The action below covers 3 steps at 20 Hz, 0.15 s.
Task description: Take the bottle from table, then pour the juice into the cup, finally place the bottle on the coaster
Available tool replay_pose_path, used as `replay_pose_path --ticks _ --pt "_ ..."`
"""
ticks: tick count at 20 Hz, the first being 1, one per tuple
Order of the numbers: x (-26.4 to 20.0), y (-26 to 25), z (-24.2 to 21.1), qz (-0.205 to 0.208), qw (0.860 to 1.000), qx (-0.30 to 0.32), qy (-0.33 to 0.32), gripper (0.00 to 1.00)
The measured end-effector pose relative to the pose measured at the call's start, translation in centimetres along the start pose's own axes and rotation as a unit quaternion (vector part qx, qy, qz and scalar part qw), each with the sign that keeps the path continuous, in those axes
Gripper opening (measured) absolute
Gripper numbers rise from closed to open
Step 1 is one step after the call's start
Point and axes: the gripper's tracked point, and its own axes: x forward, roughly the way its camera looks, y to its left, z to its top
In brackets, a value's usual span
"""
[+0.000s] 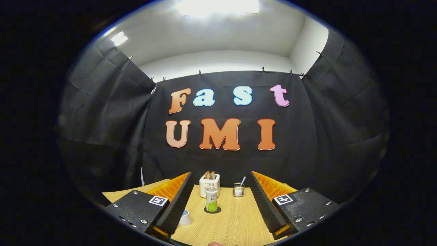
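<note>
Already upright on its dark coaster, the juice bottle stands on the wooden table ahead of the gripper | fingers spread wide, holding nothing | white cup beside left finger | toaster and utensil holder behind.

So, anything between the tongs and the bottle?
No. Gripper view: bare table between the open tongs and the bottle ahead.

Wood table lies bare between spread fingers; bottle and toaster stand ahead.
</note>
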Motion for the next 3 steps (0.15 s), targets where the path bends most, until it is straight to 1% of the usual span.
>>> replay_pose_path --ticks 3 --pt "-2.2 0.5 -0.2 -0.001 1.0 -0.017 -0.011 0.97"
